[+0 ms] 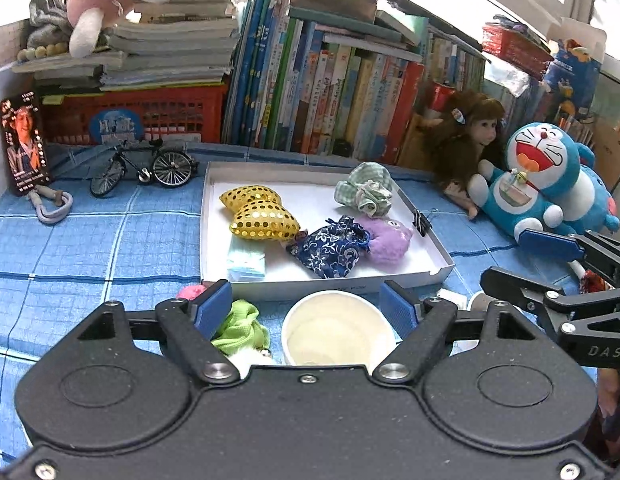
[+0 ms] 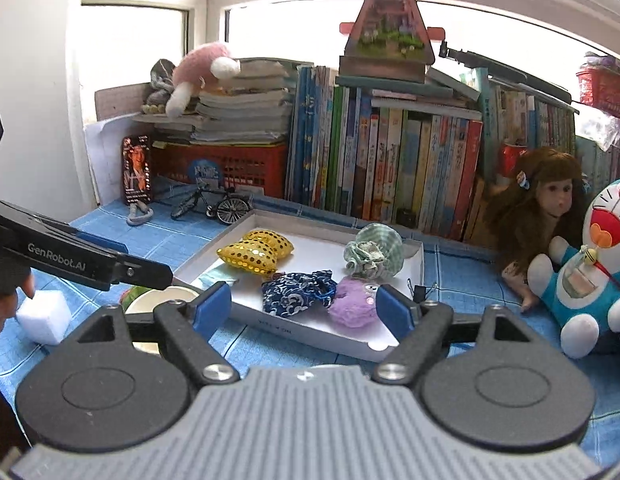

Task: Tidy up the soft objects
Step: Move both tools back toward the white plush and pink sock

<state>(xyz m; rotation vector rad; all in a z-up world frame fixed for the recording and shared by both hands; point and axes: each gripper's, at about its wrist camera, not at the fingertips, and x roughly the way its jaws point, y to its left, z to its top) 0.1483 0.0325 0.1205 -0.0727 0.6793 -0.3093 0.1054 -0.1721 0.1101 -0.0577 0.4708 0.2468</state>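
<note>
Left wrist view: you held the left gripper low over the near edge of the blue checked cloth, short of the white tray.
Left gripper state: jaws stood wide, nothing between the pads; the paper cup and green soft item lay below, untouched.
Right gripper state: your right gripper was likewise wide and empty, facing the tray's near edge.
Tray contents: gold sequin bow at the left side; green gingham pouch toward the far right corner; navy floral pouch and purple plush touching near the right edge; pale blue folded stack at the near left corner.
Loose items: green soft item and a pink one off the tray, just beside its near left corner.
Orientation: green item's axis was unclear, being half hidden; the navy pouch ran long from near left to far right, neck toward the purple plush.
Risk: a descent on the green item could clip the cup, which sat just beside it, and tip it.
Risk: soft fabric could slip from a shallow pinch.
</note>
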